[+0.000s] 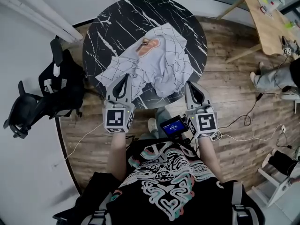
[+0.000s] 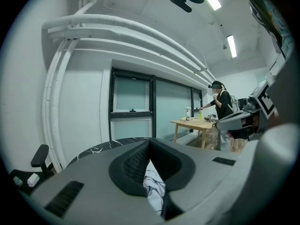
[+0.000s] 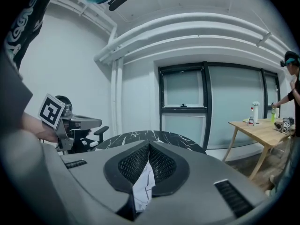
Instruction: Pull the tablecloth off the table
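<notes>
A pale tablecloth (image 1: 157, 64) with thin dark lines lies crumpled over the near half of a round black marble table (image 1: 117, 22). My left gripper (image 1: 123, 78) is shut on the cloth's near left edge, and a fold of cloth (image 2: 154, 186) shows between its pads. At the near right edge my right gripper (image 1: 191, 87) is shut on the cloth too, with a strip of cloth (image 3: 143, 184) pinched between its pads. An orange-pink patch (image 1: 149, 46) sits on top of the bunched cloth. The far half of the tabletop is bare.
A black office chair (image 1: 47, 95) stands to the left of the table. At the back right is a wooden table (image 1: 267, 22) with bottles, and a person (image 2: 220, 104) stands by it. Cables (image 1: 243, 121) trail over the wood floor on the right.
</notes>
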The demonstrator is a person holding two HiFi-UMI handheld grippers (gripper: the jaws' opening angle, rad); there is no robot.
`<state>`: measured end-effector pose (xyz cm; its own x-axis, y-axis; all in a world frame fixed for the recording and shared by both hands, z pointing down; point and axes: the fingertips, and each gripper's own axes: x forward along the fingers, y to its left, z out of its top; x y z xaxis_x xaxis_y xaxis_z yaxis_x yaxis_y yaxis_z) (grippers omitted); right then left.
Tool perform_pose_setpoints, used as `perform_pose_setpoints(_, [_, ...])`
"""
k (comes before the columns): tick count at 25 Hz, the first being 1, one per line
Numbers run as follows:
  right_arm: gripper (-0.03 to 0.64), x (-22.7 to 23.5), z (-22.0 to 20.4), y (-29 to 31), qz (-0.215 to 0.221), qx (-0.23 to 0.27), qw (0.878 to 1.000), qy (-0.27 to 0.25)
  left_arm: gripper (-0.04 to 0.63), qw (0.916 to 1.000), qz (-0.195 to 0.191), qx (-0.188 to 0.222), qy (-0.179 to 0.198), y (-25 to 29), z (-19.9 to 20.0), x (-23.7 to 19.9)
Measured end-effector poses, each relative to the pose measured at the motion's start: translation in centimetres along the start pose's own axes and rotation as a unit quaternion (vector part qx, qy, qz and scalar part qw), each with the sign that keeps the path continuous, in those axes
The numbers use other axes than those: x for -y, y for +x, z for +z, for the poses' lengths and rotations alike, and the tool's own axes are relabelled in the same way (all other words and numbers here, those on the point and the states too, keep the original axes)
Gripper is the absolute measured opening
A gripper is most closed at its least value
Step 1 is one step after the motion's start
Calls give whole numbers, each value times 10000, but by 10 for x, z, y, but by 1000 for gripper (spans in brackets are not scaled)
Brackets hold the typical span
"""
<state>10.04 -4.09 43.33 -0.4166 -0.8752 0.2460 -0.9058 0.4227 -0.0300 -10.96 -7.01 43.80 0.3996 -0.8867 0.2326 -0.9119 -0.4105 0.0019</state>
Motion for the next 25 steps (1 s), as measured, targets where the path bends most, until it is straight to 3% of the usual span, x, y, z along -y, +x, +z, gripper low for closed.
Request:
perform_pose_setpoints(17, [55, 6, -16, 35, 146, -207, 9997, 14, 35, 9993, 77, -368, -51, 27, -31, -16])
perform_pose_setpoints(21, [67, 4, -29, 30, 174, -455, 9988, 5, 38, 9979, 28, -625, -141, 21, -49, -6])
perform_pose_setpoints(25, [74, 8, -26, 47, 179, -423, 9989, -33, 69, 9978, 19, -654, -94, 36, -53, -13])
